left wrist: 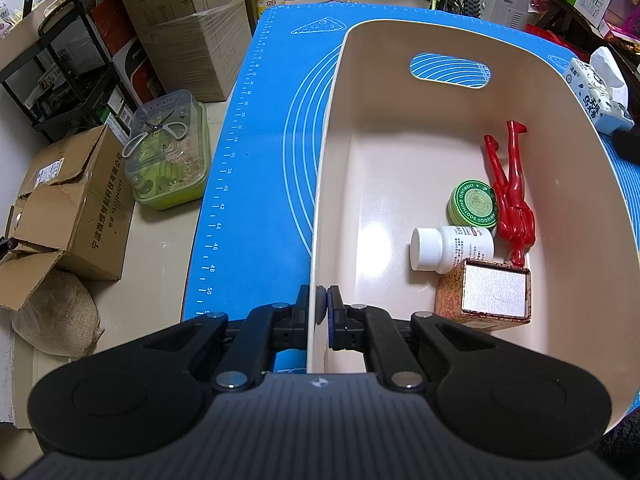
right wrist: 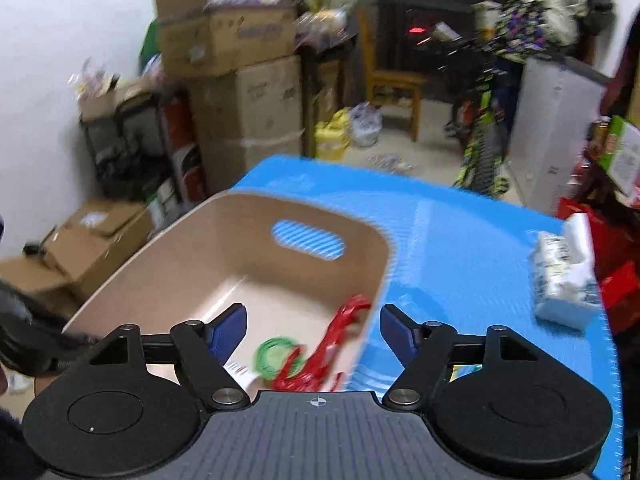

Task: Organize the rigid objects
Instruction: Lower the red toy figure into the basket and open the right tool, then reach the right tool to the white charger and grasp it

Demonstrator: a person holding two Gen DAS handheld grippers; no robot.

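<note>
Your left gripper (left wrist: 323, 303) is clamped on the beige bin's (left wrist: 320, 200) near-left wall. Your right gripper (right wrist: 312, 330) hangs wide open, empty, above the red figurine (right wrist: 340, 344) and green tin (right wrist: 276, 356) inside the bin.

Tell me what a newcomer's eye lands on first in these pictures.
The big beige bin on the blue mat dominates. Inside, at its right side, lie a bright red figurine, a green ointment tin, a white bottle and a small box. The left hand-held gripper clamps the bin's near wall.
</note>
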